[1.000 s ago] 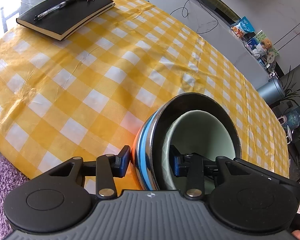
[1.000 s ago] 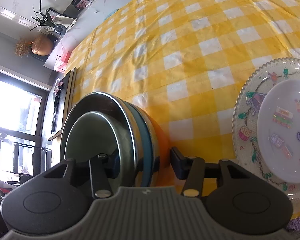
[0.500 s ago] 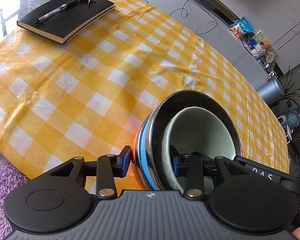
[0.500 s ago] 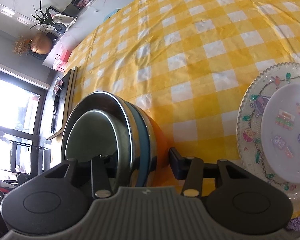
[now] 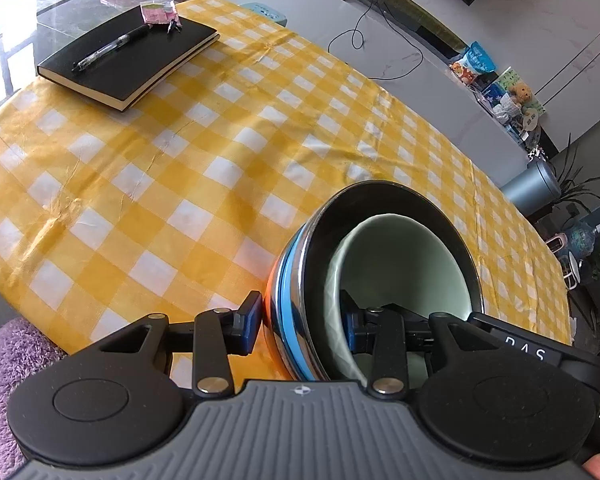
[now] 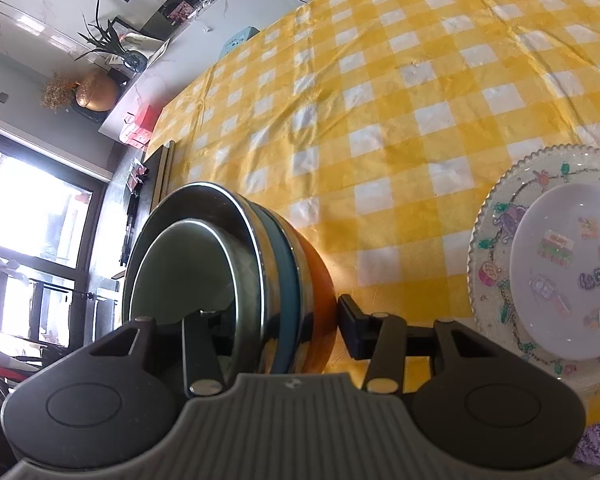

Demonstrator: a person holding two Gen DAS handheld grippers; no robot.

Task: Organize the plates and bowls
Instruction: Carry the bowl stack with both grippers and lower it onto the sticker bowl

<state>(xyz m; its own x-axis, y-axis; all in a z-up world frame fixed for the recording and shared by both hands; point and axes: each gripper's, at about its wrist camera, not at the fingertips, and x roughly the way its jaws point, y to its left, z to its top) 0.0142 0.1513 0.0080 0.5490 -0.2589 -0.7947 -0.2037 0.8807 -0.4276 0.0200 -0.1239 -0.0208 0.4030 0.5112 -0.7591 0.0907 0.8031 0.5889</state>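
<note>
Left wrist view, nearest first: the left gripper (image 5: 300,322) has its two fingers (image 5: 249,320) on either side of the wall of a stack of nested bowls (image 5: 290,312). One finger is outside, against the orange and blue side; the other is inside, against the pale green inner bowl (image 5: 404,260). The fingers are clenched on this stack. The stack is tilted, so its opening faces away from the camera, and it is near the front edge of the desk (image 5: 180,184), which wears a yellow and white checked cloth. A purple fluffy fabric (image 5: 4,360) shows at the lower left corner. Further away, at the far left part of the desk, a black notebook (image 5: 128,64) lies flat with a pen (image 5: 112,46) on its cover and a small pink packet (image 5: 156,12) at its far corner.

Right wrist view shows the right gripper (image 6: 276,316) grasping the same stack of nested bowls from the opposite side. Its left finger is inside the steel bowl (image 6: 204,216), its right finger (image 6: 352,320) is outside, just beside the orange outer bowl (image 6: 320,280); whether this outer pad really touches I cannot tell for sure. To the right, well apart from the bowls, a decorated plate (image 6: 496,240) with a scalloped rim lies on the cloth, and a smaller white plate (image 6: 568,280) with coloured stickers lies on it. Behind the desk a potted plant (image 6: 104,36) stands on a low white counter (image 6: 172,68).
</note>
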